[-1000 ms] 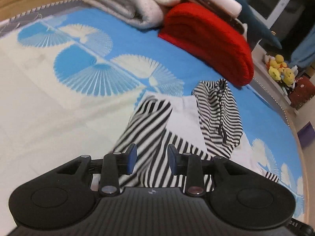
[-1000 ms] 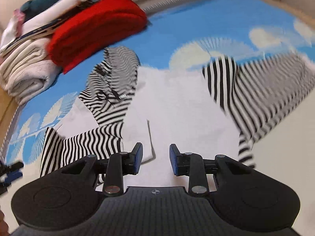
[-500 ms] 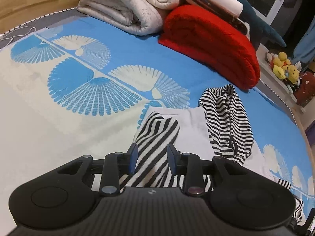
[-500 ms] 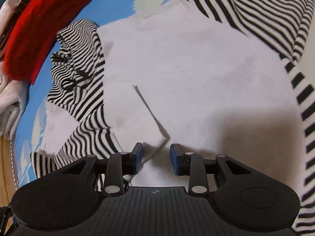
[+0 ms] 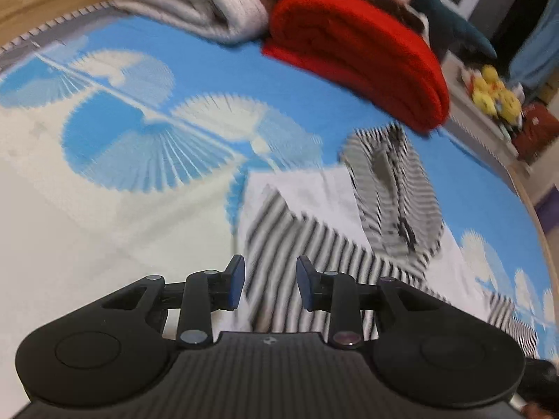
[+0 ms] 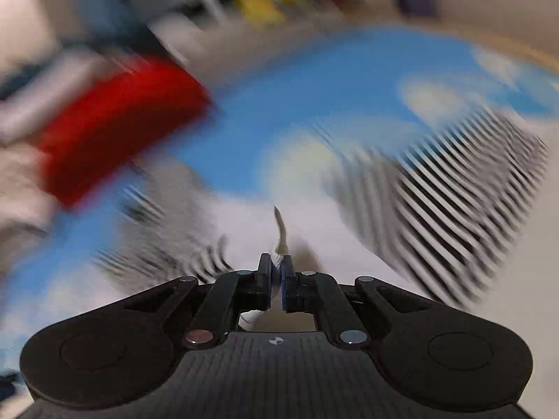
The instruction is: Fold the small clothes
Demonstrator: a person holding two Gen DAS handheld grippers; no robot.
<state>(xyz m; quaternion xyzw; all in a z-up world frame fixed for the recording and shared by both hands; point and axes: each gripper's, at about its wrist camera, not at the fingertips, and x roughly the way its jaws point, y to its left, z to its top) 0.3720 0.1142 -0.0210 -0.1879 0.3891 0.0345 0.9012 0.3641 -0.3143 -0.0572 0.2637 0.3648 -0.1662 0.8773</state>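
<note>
A small white hoodie with black-and-white striped sleeves and hood lies on a blue and cream bed cover. In the left wrist view its folded-in striped sleeve (image 5: pixel 290 244) runs between the fingers of my left gripper (image 5: pixel 269 284), which is open and just above it; the striped hood (image 5: pixel 391 195) lies further right. In the blurred right wrist view my right gripper (image 6: pixel 276 284) is shut on a fold of the white body cloth (image 6: pixel 281 234) and lifts it. The other striped sleeve (image 6: pixel 454 202) spreads to the right.
A folded red blanket (image 5: pixel 356 52) and folded cream towels (image 5: pixel 195 0) lie at the bed's far edge. Yellow plush toys (image 5: pixel 492 90) sit on a shelf beyond the bed. The bed cover (image 5: pixel 104 209) stretches to the left.
My right gripper has closed on the white cloth and swings up fast, blurring its view. My left gripper has shifted slightly over the striped sleeve and stays open.
</note>
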